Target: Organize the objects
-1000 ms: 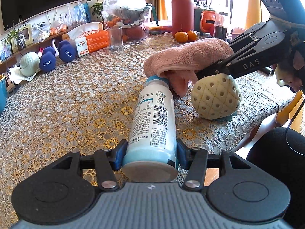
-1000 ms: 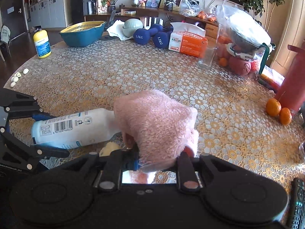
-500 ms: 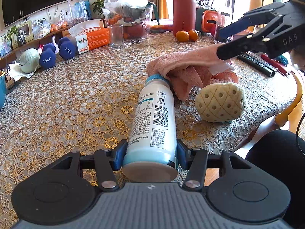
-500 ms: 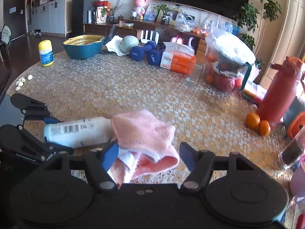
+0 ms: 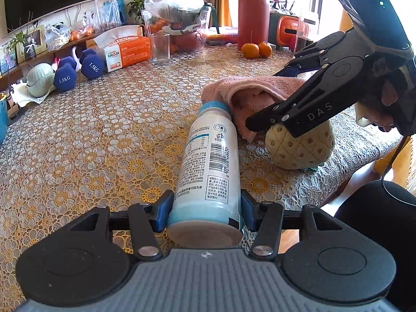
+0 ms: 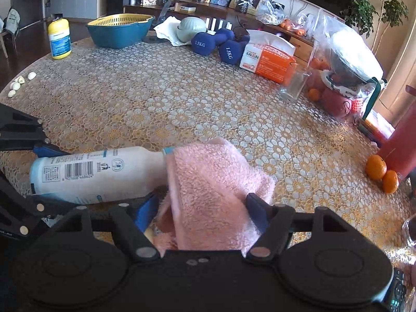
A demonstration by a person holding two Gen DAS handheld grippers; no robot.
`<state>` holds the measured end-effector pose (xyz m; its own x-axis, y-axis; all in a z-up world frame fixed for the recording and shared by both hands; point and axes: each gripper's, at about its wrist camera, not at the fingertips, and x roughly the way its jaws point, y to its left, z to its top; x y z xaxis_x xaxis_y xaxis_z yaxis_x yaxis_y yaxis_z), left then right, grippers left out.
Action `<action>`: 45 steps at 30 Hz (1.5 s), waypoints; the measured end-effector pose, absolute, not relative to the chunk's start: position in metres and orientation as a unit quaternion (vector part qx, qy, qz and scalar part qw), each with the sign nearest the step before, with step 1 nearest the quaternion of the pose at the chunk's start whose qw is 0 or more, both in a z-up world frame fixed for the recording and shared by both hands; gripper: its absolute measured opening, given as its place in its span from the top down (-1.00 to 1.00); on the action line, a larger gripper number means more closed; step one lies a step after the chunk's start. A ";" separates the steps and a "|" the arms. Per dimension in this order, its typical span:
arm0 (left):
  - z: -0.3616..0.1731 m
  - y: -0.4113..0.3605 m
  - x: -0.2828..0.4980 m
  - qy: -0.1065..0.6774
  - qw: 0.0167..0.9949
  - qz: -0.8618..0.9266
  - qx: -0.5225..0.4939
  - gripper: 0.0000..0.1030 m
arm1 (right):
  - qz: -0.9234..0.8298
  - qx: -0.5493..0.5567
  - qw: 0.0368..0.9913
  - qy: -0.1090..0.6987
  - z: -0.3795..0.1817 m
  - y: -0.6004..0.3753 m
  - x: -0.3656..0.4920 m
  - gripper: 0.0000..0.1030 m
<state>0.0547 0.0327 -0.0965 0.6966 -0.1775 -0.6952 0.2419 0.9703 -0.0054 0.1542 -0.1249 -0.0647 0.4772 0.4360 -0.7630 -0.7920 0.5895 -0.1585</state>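
Observation:
A white bottle with a blue cap [image 5: 210,150] lies on its side on the lace tablecloth. My left gripper [image 5: 206,205] is shut on its base end. A pink towel [image 6: 213,182] lies draped over the bottle's cap and partly over a cream pineapple-shaped toy [image 5: 301,148]. My right gripper [image 6: 201,208] stands open astride the towel, one finger on each side, pads not pressing it. In the left wrist view the right gripper [image 5: 267,98] reaches in from the right, a hand behind it. The bottle [image 6: 98,174] runs left from the towel.
At the back stand blue dumbbells [image 6: 208,43], an orange tissue box [image 6: 270,62], a glass [image 6: 293,83], a teal bowl with a yellow basket [image 6: 117,31] and a yellow bottle [image 6: 59,39]. Two oranges [image 6: 379,171] sit by a red flask [image 5: 252,13]. The table edge [image 5: 364,166] is near the toy.
My right gripper opened and let go of the pink towel, lifted away, then came back down astride it. The towel now rests on the bottle's cap. The left gripper and bottle stayed put.

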 end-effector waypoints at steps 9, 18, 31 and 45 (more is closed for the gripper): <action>-0.091 0.029 0.055 0.363 0.925 -0.106 0.049 -0.02 | 0.335 -0.239 0.842 0.348 -0.064 -0.141 0.159 0.63; -0.087 0.022 0.059 0.362 0.925 -0.097 0.062 -0.02 | 0.472 -0.147 0.824 0.276 0.006 -0.164 0.106 0.65; -0.081 0.019 0.063 0.362 0.925 -0.094 0.064 -0.01 | 0.497 -0.157 0.792 0.319 -0.029 -0.119 0.098 0.65; -0.078 0.017 0.065 0.362 0.926 -0.092 0.064 -0.01 | 0.393 -0.164 0.837 0.343 -0.051 -0.142 0.144 0.65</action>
<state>0.0647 0.0175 -0.0780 0.7215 -0.1246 -0.6811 0.2169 0.9748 0.0515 0.1442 -0.1417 -0.0511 0.4562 0.5454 -0.7031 -0.7706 0.6373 -0.0057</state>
